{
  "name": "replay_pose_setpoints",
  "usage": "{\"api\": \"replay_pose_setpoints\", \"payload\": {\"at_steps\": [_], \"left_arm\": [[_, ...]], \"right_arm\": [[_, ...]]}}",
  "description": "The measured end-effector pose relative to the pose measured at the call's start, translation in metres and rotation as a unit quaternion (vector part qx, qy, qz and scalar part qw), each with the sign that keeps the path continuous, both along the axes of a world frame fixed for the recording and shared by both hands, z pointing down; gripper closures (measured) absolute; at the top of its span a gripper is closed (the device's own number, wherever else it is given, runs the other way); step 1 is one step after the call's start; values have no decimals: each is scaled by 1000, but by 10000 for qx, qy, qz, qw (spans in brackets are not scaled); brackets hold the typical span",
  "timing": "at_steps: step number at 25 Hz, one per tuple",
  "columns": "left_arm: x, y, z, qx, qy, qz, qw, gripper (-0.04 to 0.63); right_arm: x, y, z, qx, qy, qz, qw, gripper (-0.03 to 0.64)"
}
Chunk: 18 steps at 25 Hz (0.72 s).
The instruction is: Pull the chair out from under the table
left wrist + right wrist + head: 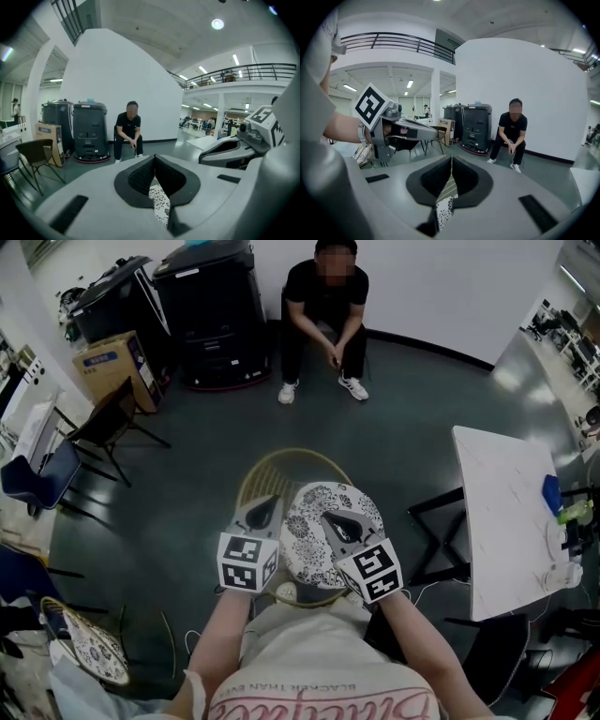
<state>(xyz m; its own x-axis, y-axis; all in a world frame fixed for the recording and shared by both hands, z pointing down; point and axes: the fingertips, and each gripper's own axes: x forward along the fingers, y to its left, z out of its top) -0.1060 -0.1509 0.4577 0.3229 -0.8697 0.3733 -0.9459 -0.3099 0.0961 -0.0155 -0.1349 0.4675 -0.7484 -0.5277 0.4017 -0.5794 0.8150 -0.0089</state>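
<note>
Chair: wicker tub chair (281,470) with a round patterned cushion (314,545), on open floor near the wearer, directly under both grippers.
Table: white top (502,521) on dark legs, at the right. It is well apart from the chair, and no part of the chair lies beneath it.
Left gripper (270,502): clenched, pads meeting at the tips, nothing between them (cushion print shows through the slot under the pads, but it is behind them, not gripped). It hovers over the seat's left side.
Right gripper (330,517): also closed on nothing. Wicker slats and cushion print show through its slot. It hangs over the cushion's right side.
Why held so: both grippers sit side by side, tipped slightly downward and clear of the rim and backrest. I read this as hands off the chair, with it left where it stands.
Task standing: judged complete or nearly so, since the chair is free of the table.
Bystander: seated person (325,315) at the far wall, well clear.
</note>
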Motion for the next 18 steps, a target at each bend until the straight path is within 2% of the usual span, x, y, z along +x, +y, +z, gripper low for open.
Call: {"api": "replay_pose_setpoints", "payload": {"at_steps": [6, 12, 18], "left_arm": [[38, 6, -33, 612, -32, 624, 9962, 591], [60, 11, -54, 1013, -10, 915, 9906, 591], [73, 9, -57, 1074, -57, 1068, 9885, 591]], "right_arm": [[7, -4, -40, 318, -393, 199, 9985, 611], [6, 3, -70, 591, -665, 210, 9958, 611], [10, 3, -74, 653, -680, 236, 9953, 611]]}}
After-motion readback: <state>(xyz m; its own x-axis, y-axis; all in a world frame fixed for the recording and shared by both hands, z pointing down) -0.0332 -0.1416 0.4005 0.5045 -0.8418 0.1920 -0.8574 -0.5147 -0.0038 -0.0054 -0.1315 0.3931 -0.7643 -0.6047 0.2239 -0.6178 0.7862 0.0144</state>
